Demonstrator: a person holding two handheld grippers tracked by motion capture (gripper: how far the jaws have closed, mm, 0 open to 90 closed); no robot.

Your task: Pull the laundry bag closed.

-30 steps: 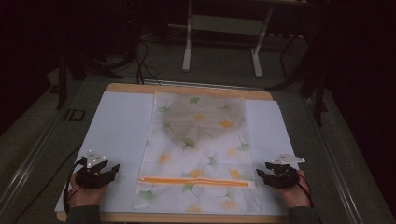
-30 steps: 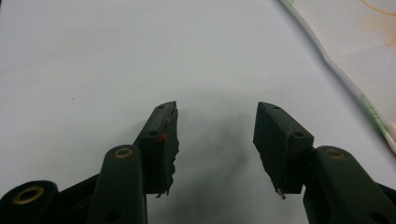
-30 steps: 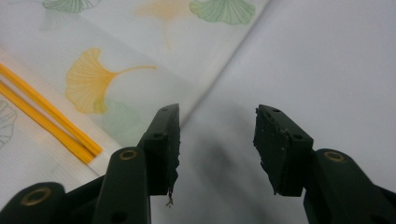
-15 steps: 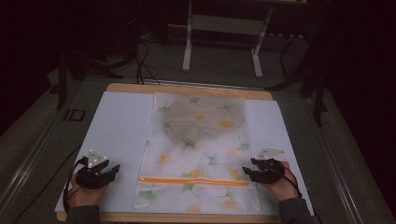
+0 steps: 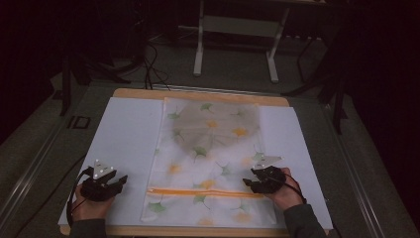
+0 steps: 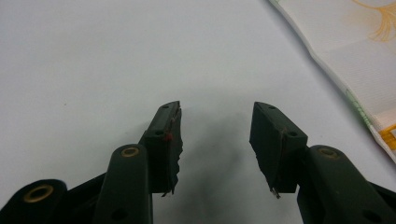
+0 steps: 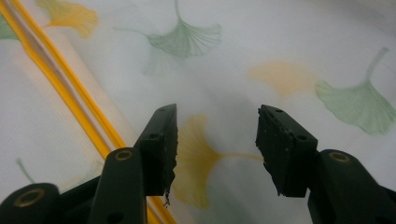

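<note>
A translucent white bag (image 5: 208,158) printed with green and yellow ginkgo leaves lies flat on a white sheet (image 5: 126,139), with an orange zipper (image 5: 203,191) across its near end and something dark inside its far half. My right gripper (image 5: 251,182) hovers open over the bag's right edge, just above the zipper's right end; the right gripper view shows its open gripper (image 7: 215,140) above the leaf print with the zipper (image 7: 74,88) to its left. My left gripper (image 5: 119,182) rests open on the sheet left of the bag; its open gripper (image 6: 215,135) has nothing between the jaws, and the bag's edge (image 6: 355,56) lies to the right.
The sheet covers a wooden board (image 5: 198,93) on a grey table. Beyond the table's far edge stand a metal frame's legs (image 5: 233,44) and cables (image 5: 148,54) on a dark floor.
My right gripper has moved left from the bare sheet onto the bag's right edge near the zipper. The left gripper has stayed in place.
</note>
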